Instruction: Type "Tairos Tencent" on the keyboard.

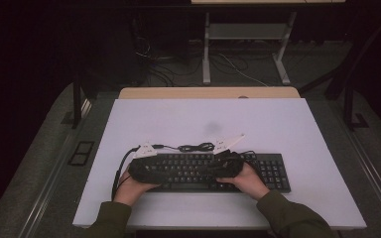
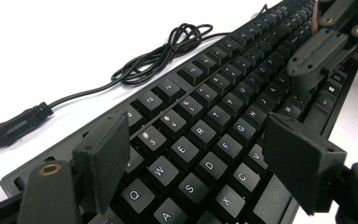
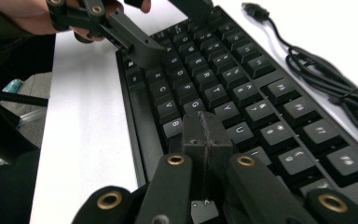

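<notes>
Keyboard [image 1: 213, 171]: left gripper [image 2: 196, 163] wide, right gripper [image 3: 207, 135] closed, empty. Press one key squarely with your right tips.

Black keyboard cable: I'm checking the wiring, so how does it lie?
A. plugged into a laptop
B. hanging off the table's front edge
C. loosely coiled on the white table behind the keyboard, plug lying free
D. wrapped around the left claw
C: the black keyboard cable lies bundled on the white table behind the black keyboard, its plug unconnected.
</notes>
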